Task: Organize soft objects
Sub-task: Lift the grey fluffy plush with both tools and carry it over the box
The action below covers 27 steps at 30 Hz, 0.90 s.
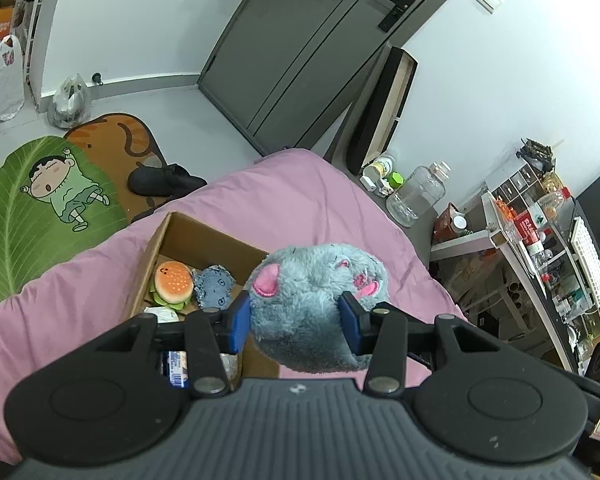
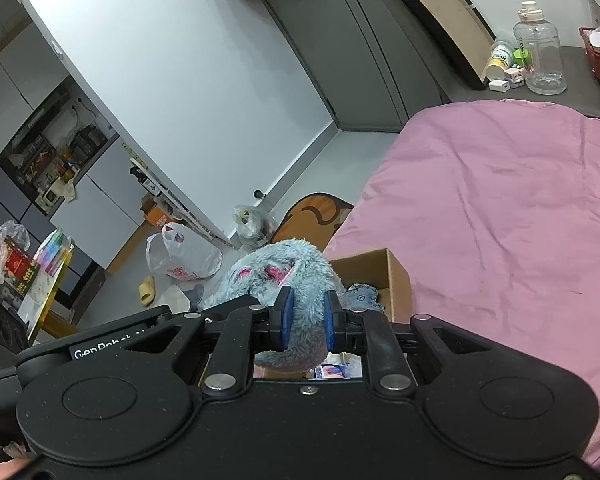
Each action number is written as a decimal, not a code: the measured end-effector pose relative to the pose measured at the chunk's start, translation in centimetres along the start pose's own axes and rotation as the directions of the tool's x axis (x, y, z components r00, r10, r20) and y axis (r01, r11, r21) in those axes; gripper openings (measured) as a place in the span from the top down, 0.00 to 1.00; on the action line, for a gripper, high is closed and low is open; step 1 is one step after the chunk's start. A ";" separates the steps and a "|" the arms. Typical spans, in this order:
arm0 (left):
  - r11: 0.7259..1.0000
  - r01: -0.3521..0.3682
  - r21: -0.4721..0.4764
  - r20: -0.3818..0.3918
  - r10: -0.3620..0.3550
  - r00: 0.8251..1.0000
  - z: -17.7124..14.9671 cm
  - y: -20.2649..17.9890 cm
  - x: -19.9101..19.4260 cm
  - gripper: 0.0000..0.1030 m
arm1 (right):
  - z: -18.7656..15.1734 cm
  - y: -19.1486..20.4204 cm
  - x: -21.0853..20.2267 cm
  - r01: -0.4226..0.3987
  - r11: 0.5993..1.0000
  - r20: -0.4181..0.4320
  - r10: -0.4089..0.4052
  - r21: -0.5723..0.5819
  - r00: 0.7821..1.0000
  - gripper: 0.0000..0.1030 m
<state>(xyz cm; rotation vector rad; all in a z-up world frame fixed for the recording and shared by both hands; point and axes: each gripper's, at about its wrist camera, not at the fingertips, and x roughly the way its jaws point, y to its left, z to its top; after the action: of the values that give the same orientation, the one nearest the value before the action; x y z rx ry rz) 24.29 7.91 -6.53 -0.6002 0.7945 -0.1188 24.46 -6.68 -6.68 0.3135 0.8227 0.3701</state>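
A fluffy grey-blue plush toy (image 1: 312,300) with pink ears is held by both grippers above the open cardboard box (image 1: 204,236) on the pink bed. My left gripper (image 1: 296,320) is shut on its wide body. My right gripper (image 2: 306,320) is shut on a narrower part of the same plush (image 2: 292,276). Inside the box lie a burger plush (image 1: 173,282) and a small blue denim-like plush (image 1: 214,286), which also shows in the right wrist view (image 2: 360,294). The box (image 2: 384,268) sits just beyond my right gripper.
The pink bedspread (image 2: 500,220) stretches to the right of the box. Beside the bed are a leaf-shaped rug (image 1: 28,208), black shoes (image 1: 164,180), plastic bags (image 2: 184,252) and a clear water jug (image 2: 540,56). A cluttered desk (image 1: 540,264) stands on the right.
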 end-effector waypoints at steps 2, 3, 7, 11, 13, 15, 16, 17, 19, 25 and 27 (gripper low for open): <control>1.000 0.003 -0.010 -0.001 -0.003 1.000 0.1 0.5 0.2 0.56 | -0.1 0.2 0.4 0.005 1.000 -0.004 -0.005 -0.006 1.000 0.84; 1.000 0.004 -0.016 -0.002 -0.004 1.000 0.1 0.8 0.3 0.56 | -0.1 0.3 0.6 0.009 1.000 -0.007 -0.009 -0.009 1.000 0.84; 0.999 0.005 -0.041 -0.014 -0.006 1.000 0.3 2.0 0.9 0.56 | -0.3 0.6 1.6 0.018 1.000 -0.024 -0.018 -0.008 1.000 0.84; 0.998 -0.001 -0.055 -0.027 0.000 1.000 0.5 3.0 1.8 0.56 | -0.2 0.5 2.8 0.026 1.000 -0.041 -0.026 -0.002 0.999 0.84; 0.998 -0.002 -0.061 -0.034 -0.001 0.999 0.7 3.4 2.3 0.56 | -0.2 0.4 3.3 0.032 1.000 -0.049 -0.032 0.001 0.998 0.84; 0.998 -0.001 -0.070 -0.044 -0.002 0.999 0.9 3.8 2.9 0.56 | 0.0 0.4 3.8 0.039 0.999 -0.056 -0.038 0.003 0.998 0.83; 0.997 -0.001 -0.073 -0.049 -0.003 0.999 0.9 3.9 3.3 0.56 | 0.0 0.3 4.1 0.043 0.999 -0.060 -0.043 0.004 0.997 0.83; 0.997 -0.001 -0.075 -0.055 -0.003 0.998 1.0 4.1 3.7 0.56 | 0.0 0.2 4.4 0.048 0.999 -0.063 -0.047 0.005 0.997 0.83; 0.997 -0.001 -0.080 -0.066 -0.004 0.998 1.0 4.3 4.4 0.56 | 0.1 -0.2 4.9 0.056 0.998 -0.072 -0.055 0.010 0.996 0.83; 0.995 -0.012 -0.094 -0.110 0.001 0.994 0.9 5.0 6.7 0.56 | -0.2 -1.3 6.6 0.078 0.997 -0.107 -0.075 0.027 0.991 0.83; 0.995 -0.017 -0.100 -0.123 0.005 0.992 0.8 5.2 7.3 0.56 | -0.3 -1.6 7.1 0.085 0.996 -0.119 -0.081 0.032 0.990 0.83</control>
<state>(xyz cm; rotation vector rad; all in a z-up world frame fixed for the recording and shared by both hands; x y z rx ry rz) 29.35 10.24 -13.55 -0.6889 0.9267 -0.1062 28.93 -4.98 -12.12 0.2934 0.9560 0.2974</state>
